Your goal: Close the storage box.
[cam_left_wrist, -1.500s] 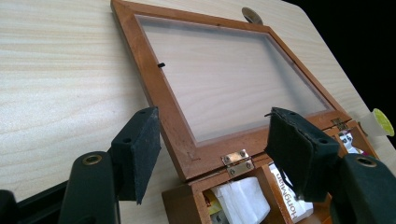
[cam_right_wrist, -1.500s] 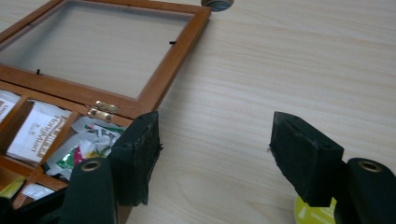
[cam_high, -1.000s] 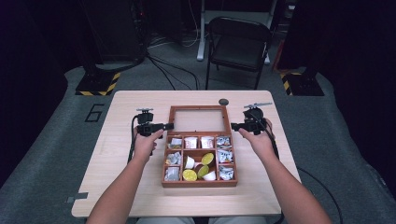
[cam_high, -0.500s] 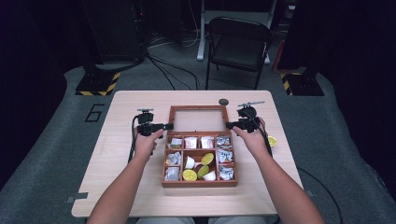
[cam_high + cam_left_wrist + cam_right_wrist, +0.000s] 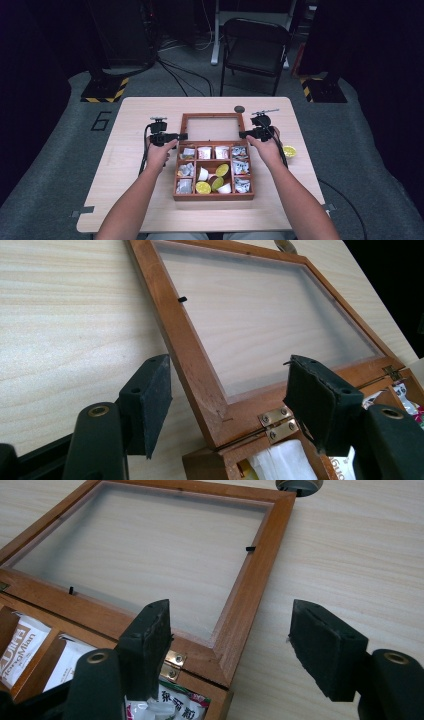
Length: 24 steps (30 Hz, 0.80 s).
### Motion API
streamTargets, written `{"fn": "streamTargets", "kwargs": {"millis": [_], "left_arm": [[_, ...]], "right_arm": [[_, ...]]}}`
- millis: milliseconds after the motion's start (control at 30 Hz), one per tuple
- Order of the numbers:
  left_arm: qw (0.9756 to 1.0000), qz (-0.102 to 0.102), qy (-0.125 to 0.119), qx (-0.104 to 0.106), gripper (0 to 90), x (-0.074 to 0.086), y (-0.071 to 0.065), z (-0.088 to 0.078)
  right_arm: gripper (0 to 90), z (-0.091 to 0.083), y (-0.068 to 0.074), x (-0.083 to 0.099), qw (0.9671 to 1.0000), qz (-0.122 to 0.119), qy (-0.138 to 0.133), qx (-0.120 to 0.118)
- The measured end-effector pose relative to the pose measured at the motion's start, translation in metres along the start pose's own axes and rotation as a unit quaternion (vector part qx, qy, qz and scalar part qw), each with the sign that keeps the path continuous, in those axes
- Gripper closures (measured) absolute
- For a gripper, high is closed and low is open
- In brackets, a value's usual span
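Note:
A wooden compartment box point(image 5: 213, 196) lies on the table with its glass-paned lid point(image 5: 209, 116) folded flat behind it. The compartments hold white sachets point(image 5: 204, 152) and lime halves point(image 5: 203, 188). My left gripper point(image 5: 176, 136) points right at the lid's left edge. In the left gripper view its jaws point(image 5: 232, 390) stand open astride the lid's frame point(image 5: 190, 360) by a brass hinge point(image 5: 275, 422), with the pads clear of the wood. My right gripper point(image 5: 246, 134) points left at the lid's right edge. Its jaws point(image 5: 235, 637) are open astride the frame corner point(image 5: 240, 625).
A lime half point(image 5: 289, 151) lies on the table right of my right hand. A small dark round object point(image 5: 239, 109) sits beyond the lid's far right corner. A folding chair point(image 5: 255, 45) stands behind the table. Bare tabletop point(image 5: 130, 200) lies left of the box.
My right gripper has moved left and slightly down to the lid's right edge, uncovering the lime half on the table. The left gripper has stayed put.

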<state>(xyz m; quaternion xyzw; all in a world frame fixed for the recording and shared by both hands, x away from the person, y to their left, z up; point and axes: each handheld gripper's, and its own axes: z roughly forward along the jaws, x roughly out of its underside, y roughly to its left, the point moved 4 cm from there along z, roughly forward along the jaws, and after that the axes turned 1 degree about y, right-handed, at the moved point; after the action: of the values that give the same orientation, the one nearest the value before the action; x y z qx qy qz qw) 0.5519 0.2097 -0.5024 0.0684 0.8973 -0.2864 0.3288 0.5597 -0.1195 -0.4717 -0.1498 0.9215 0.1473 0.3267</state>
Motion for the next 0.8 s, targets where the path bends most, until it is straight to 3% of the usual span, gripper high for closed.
{"fn": "streamTargets", "kwargs": {"millis": [800], "left_arm": [[0.9997, 0.003, 0.022, -0.007, 34.2, 0.007, -0.001, 0.02]], "right_arm": [[31.8, 0.026, -0.001, 0.012, 0.9995, 0.014, 0.027, -0.008]]}}
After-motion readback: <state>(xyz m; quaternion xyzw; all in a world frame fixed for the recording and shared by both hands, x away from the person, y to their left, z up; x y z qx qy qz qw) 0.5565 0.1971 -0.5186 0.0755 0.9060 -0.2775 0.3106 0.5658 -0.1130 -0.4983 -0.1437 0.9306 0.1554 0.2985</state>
